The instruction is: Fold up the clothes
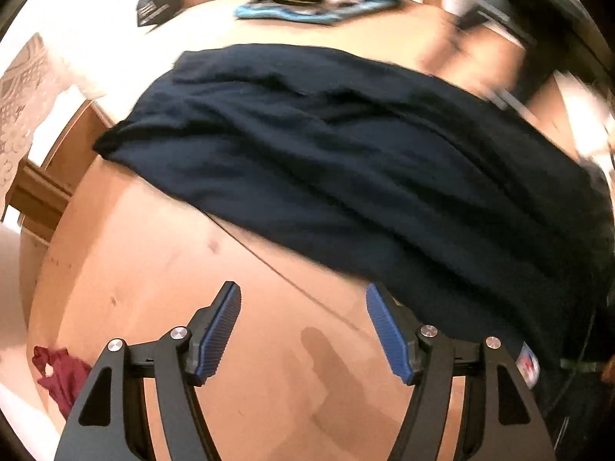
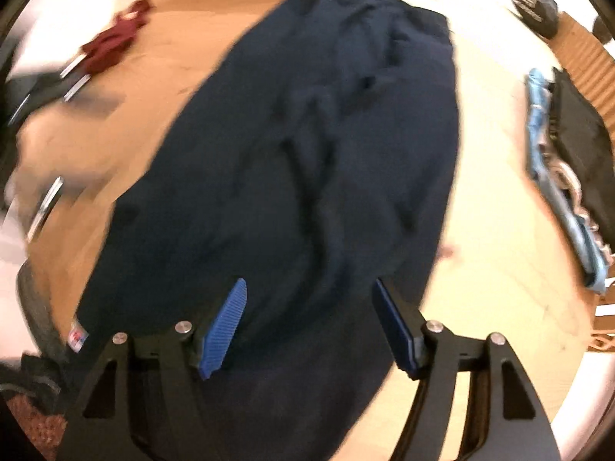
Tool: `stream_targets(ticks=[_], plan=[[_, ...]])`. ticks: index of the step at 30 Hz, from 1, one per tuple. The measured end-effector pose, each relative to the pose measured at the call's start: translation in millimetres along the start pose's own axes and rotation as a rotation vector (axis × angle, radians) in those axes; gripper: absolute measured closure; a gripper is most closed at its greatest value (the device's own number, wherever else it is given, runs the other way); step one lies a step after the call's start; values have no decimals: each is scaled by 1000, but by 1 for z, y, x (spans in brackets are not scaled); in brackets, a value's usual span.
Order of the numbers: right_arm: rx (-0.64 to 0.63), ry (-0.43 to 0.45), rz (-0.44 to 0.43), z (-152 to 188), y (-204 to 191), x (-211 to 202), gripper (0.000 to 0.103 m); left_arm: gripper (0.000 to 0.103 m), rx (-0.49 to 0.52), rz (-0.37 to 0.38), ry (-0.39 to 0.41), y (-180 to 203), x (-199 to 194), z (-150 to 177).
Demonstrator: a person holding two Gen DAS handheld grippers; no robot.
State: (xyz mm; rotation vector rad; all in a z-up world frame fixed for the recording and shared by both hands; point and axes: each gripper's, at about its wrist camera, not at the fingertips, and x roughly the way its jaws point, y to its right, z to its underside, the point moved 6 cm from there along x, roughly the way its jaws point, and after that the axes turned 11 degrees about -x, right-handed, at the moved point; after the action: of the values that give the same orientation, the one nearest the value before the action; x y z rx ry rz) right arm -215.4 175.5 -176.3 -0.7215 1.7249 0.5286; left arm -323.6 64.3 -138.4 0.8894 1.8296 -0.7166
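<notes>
Navy garment [image 1: 346,161] lies flat on the wooden table [image 1: 173,288]; both grippers' jaws gape wide, holding nothing.

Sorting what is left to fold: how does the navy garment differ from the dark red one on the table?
The navy garment is far larger than the dark red garment. The navy one lies spread out in a long band mid-table; the dark red one is bunched up near the table edge. The navy one shows a small label at one end; none shows on the red. Both lie unfolded.

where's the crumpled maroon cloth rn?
The crumpled maroon cloth lies on the wooden table, at its edge: lower left in left wrist view, upper left in right, apart from the dark navy garment.
</notes>
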Motion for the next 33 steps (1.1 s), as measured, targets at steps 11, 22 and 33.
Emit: stream_targets(ticks=[11, 22, 33], plan=[[-141, -42, 53, 38, -27, 17, 36, 38, 74, -36, -8, 1, 57, -54], [-91, -50, 14, 32, -1, 21, 34, 38, 99, -116, -99, -15, 52, -29], [-16, -53, -32, 15, 33, 22, 34, 46, 199, 72, -79, 53, 26, -6]])
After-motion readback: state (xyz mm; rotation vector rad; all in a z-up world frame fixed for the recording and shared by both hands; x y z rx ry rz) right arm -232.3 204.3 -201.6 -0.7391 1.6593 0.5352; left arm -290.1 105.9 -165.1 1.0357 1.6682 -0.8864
